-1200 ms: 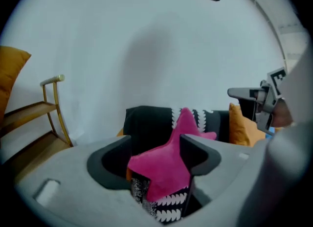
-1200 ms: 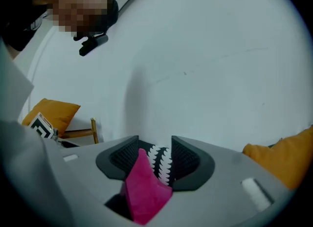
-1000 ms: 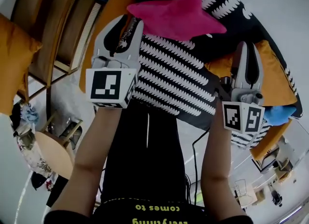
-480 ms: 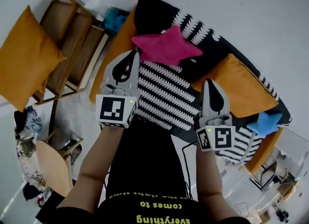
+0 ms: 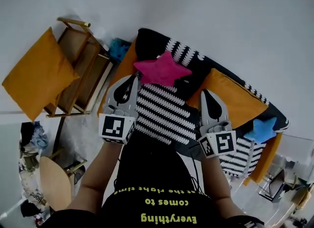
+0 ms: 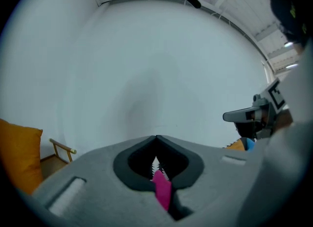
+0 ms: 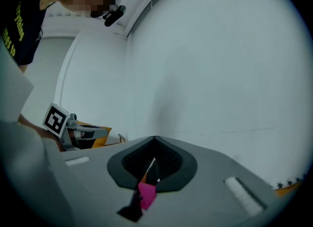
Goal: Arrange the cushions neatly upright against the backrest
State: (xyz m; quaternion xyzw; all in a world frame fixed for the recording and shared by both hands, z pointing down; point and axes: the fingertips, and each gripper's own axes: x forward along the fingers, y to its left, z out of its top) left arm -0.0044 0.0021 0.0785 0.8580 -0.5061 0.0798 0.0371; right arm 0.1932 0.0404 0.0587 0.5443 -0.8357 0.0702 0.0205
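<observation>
Pink star cushion (image 5: 162,70) is seen loose atop striped cushion (image 5: 164,114); it could be toppled if nudged by left gripper (image 5: 131,79) or right gripper (image 5: 206,94), both pinched shut.

Open striped sofa seat (image 5: 162,116) lies between the left gripper (image 5: 134,78) and right gripper (image 5: 205,92). A pink star (image 5: 162,70) shows just past the left tip, an orange cushion (image 5: 235,101) beside the right, a blue star (image 5: 262,129) further right. A wooden chair (image 5: 83,72) crowds the sofa's left end; bare wall (image 5: 221,20) stands ahead
</observation>
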